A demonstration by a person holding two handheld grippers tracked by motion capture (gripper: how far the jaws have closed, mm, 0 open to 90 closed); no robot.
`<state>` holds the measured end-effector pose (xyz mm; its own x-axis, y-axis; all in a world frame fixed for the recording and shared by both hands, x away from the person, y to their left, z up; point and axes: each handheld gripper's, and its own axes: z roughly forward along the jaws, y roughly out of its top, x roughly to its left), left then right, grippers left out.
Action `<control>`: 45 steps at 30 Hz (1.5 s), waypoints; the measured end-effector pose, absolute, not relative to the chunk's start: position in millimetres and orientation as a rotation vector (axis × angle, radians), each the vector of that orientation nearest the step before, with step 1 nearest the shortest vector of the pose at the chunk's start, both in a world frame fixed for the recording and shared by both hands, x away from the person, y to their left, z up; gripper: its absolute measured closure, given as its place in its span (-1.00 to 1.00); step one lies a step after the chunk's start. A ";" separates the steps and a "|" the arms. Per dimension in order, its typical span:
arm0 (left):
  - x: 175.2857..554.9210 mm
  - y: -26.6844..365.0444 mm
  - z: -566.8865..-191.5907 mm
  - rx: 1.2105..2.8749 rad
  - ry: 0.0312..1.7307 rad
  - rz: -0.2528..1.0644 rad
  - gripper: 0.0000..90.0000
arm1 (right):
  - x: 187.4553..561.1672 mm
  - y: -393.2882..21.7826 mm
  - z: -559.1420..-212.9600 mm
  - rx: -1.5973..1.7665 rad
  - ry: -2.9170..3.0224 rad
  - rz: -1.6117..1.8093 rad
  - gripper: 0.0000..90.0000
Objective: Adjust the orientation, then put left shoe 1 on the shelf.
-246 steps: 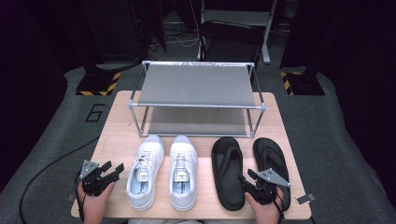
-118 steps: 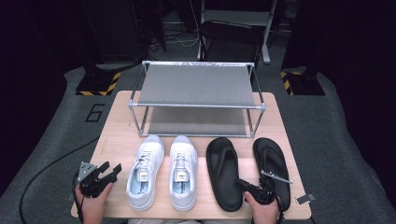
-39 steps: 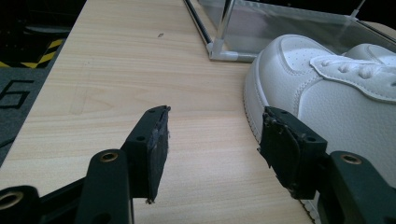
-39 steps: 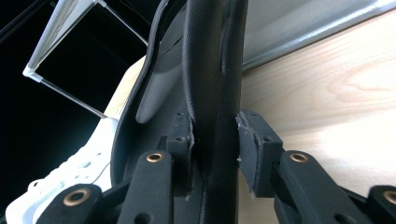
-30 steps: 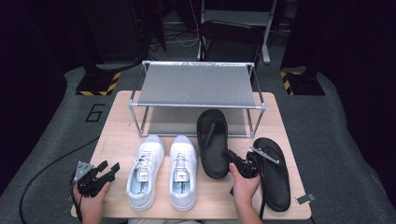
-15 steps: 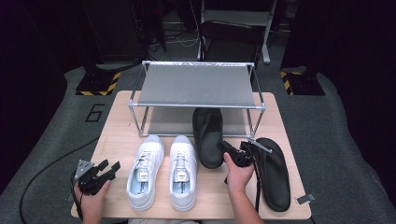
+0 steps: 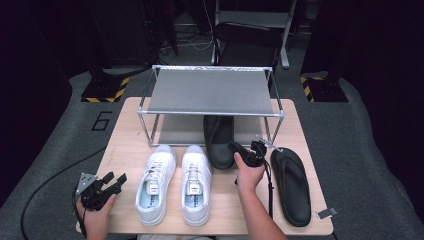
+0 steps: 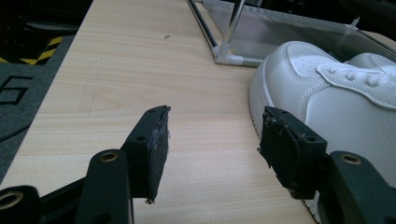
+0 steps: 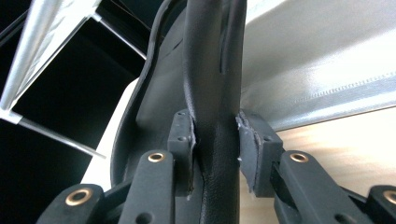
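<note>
left gripper [image 7: 116,181]: in my left hand at the near left corner of the table [image 7: 125,130], jaws wide apart, nothing between them; bare wood under the gap in the left gripper view [image 8: 212,149].
white sneakers [image 7: 175,182]: pair side by side mid-table, toes toward the shelf; the left one just beside my left gripper's jaw.
second flip-flop [image 7: 292,185]: black, flat on the table at right, near my right hand.
right gripper [image 7: 246,150]: in my right hand, jaws narrow, pads clamped on the flip-flop's strap.
held flip-flop [image 7: 219,137]: black, heel end at my gripper, toe end pushed under the shelf's top tier, onto the lower level; strap pinched between pads in the right gripper view [image 9: 215,135].
shoe rack [image 7: 210,92]: metal frame, grey tiers, far half of the table.
</note>
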<state>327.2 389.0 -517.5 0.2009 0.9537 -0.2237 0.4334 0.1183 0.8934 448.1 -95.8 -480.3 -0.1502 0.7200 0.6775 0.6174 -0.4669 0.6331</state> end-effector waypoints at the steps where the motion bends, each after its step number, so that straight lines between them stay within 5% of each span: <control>1: 327.2 389.2 -517.6 1.477 1.394 0.656 -0.07 | 451.1 -94.7 -480.8 1.990 1.567 1.687 0.50; 45: 313.8 401.3 -522.0 1.449 1.438 0.667 -0.07 | 559.5 -55.9 -518.5 2.073 1.510 1.600 0.50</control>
